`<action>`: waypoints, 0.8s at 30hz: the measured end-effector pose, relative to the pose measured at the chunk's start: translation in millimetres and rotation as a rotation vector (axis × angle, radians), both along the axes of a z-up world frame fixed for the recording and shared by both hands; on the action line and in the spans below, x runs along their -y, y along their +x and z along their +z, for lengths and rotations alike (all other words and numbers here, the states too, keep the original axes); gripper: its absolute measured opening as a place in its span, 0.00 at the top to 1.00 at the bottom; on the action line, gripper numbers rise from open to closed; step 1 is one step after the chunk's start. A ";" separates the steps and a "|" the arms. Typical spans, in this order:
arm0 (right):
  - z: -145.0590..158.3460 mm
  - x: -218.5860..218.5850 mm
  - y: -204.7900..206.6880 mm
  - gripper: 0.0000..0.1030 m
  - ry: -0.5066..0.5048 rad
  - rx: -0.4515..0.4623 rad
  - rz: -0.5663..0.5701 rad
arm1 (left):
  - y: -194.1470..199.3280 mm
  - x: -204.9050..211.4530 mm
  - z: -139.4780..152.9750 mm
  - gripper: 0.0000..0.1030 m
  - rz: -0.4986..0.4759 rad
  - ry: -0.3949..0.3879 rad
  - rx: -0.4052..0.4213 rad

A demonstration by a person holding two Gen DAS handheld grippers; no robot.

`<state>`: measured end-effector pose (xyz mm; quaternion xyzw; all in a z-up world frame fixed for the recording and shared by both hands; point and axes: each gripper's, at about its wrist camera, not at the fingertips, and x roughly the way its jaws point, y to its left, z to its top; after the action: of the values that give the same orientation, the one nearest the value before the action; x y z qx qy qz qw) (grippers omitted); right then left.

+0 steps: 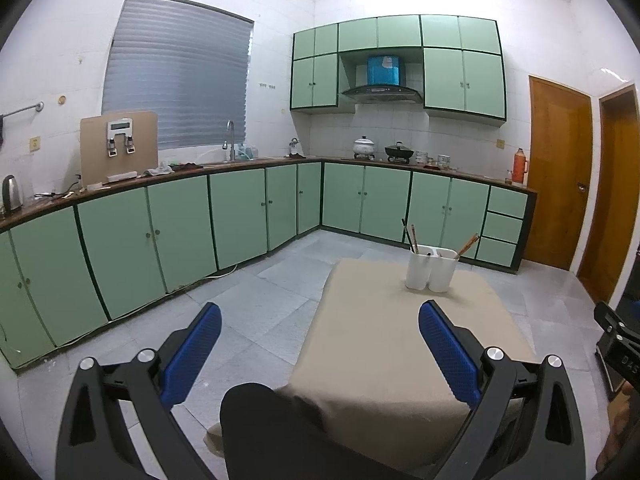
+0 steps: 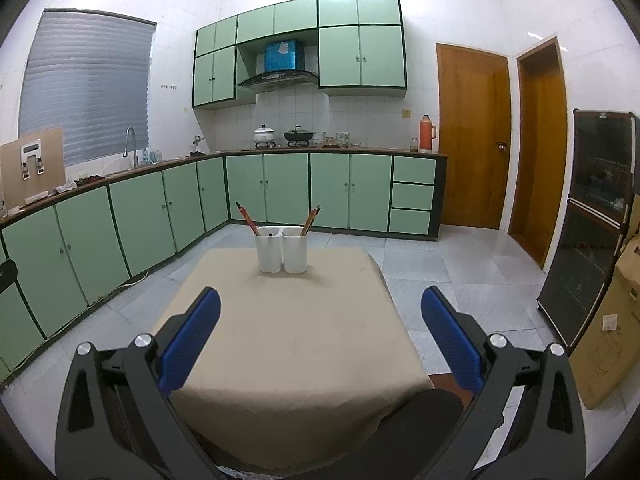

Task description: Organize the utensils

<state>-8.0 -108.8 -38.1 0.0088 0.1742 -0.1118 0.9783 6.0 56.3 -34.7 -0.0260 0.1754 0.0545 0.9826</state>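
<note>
- Two views catalogued, left wrist first.
- Left wrist view: left tool (image 1: 320,332), blue-padded fingers (image 1: 192,354) spread wide, nothing between them; held above the near edge of the tabletop (image 1: 384,344), which is draped in beige cloth.
- White utensil holder (image 1: 431,269), two joined cups, upright near the far edge of the tabletop, well apart from the tool.
- Left chopsticks (image 1: 411,236), dark, leaning left out of the left cup.
- Right chopsticks (image 1: 468,245), brownish, leaning right out of the right cup.
- Short dark item tips just show inside each cup; too small to identify.
- Green cabinets (image 1: 180,232) run along the walls behind.
- Right wrist view: right tool (image 2: 320,312), fingers (image 2: 450,334) likewise wide apart and empty, over the near part of the tabletop (image 2: 288,344).
- Utensil holder (image 2: 281,249) ahead, centred near the far edge, clear of the tool.
- Left chopsticks (image 2: 247,217) in the left cup; right chopsticks (image 2: 311,219) in the right cup.
- Wooden doors (image 2: 472,136) at the right; dark cabinet (image 2: 592,216) beside them.
</note>
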 end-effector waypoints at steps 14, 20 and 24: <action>-2.0 0.7 -0.8 0.05 0.008 0.008 -0.007 | -5.4 -0.2 -0.3 0.06 -0.005 0.007 0.016; 1.0 2.5 -0.3 0.05 0.013 0.014 -0.014 | -6.2 0.5 0.0 0.06 -0.013 0.010 0.018; 1.1 5.3 -0.5 0.05 0.014 0.014 -0.015 | -6.7 0.8 2.0 0.06 -0.013 0.011 0.021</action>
<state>-8.6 -114.1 -37.0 0.0177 0.1679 -0.1177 0.9786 -0.7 55.5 -32.7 -0.0202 0.1650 0.0489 0.9849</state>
